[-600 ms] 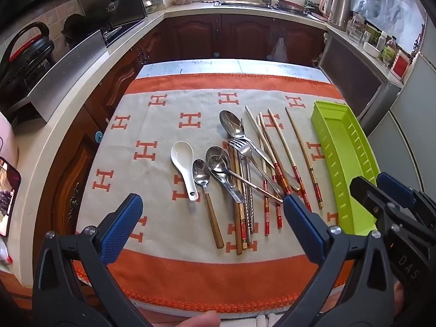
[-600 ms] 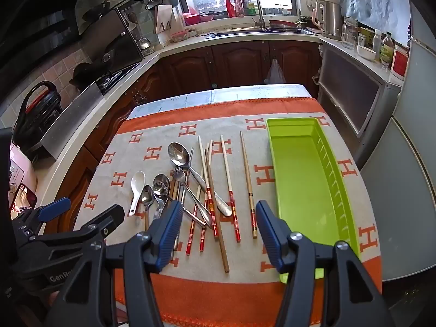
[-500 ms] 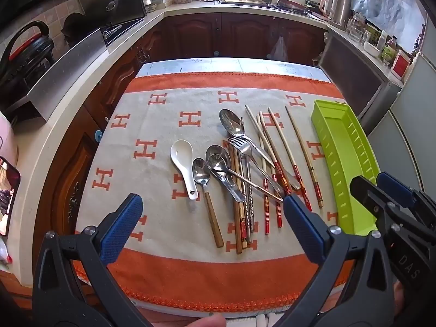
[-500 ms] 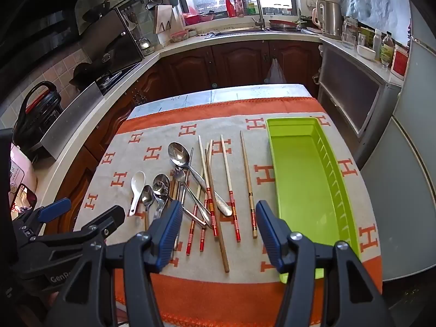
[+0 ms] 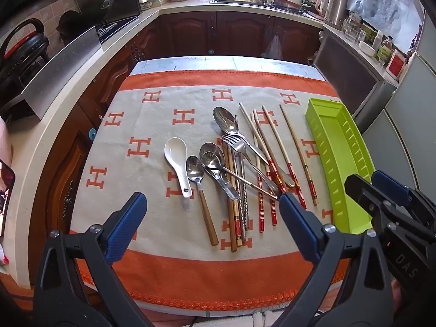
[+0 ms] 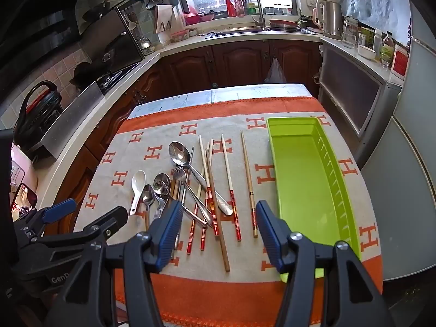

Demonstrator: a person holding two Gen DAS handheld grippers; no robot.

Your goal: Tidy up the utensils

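A heap of utensils lies on the orange-and-beige cloth [image 5: 152,125]: a white ceramic spoon [image 5: 176,160], several steel spoons [image 5: 226,121], a fork [image 5: 235,144] and several red-banded chopsticks [image 5: 283,152]. The long green tray [image 5: 340,147] [image 6: 297,179] lies to their right and holds nothing. My left gripper [image 5: 209,226] hovers open above the near ends of the utensils. My right gripper [image 6: 218,229] is open too, hanging over the chopstick ends [image 6: 234,204] just left of the tray. Neither holds anything.
The table sits in a U-shaped kitchen with dark wood cabinets [image 6: 239,62]. A stove and pots [image 6: 114,54] are at the left, a sink [image 6: 253,24] at the back, a kettle [image 6: 331,17] and bottles at the right. The cloth's near edge overhangs the table.
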